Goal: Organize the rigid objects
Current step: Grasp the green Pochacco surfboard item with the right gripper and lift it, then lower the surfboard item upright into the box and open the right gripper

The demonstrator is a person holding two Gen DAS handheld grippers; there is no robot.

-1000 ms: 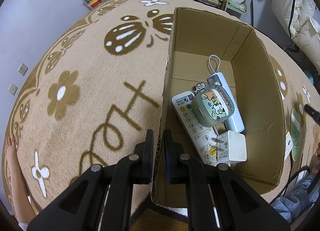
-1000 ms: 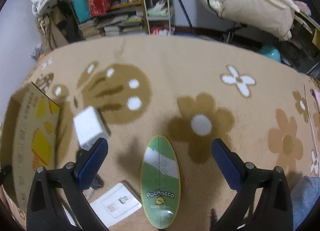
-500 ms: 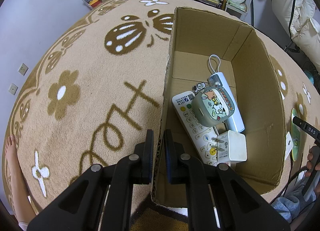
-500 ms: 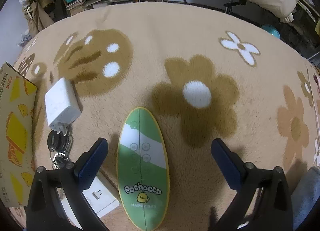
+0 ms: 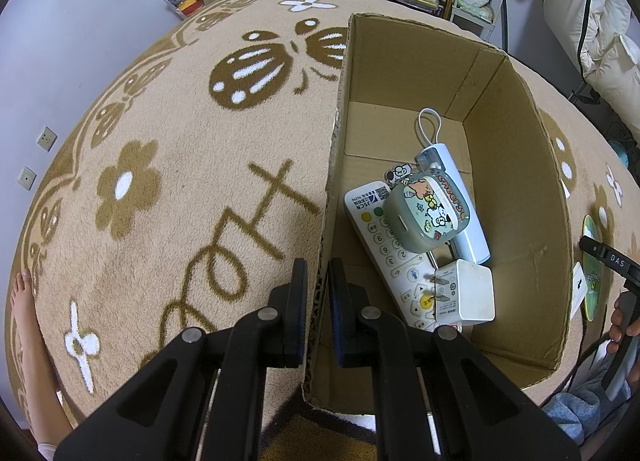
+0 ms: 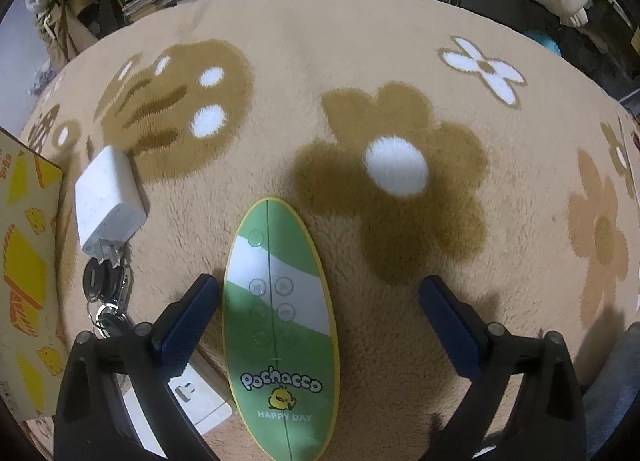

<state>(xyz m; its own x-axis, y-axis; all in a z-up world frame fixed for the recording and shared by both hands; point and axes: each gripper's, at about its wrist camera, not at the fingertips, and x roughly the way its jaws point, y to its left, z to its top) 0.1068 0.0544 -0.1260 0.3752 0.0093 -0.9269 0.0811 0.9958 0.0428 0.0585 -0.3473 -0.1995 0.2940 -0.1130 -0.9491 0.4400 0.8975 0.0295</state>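
Left gripper (image 5: 318, 303) clamped on corrugated cardboard box (image 5: 516, 197) wall; right gripper (image 6: 318, 325) spread wide over one glossy oval Pochacco remote (image 6: 280, 325); four items boxed.

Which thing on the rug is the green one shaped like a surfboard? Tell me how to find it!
Look at the tan rug with the big brown flower. Just left of that flower, between the open right gripper's fingers, lies the green oval remote. Unlike the white charger and keys beside it, it has white stripes and says "Pochacco".
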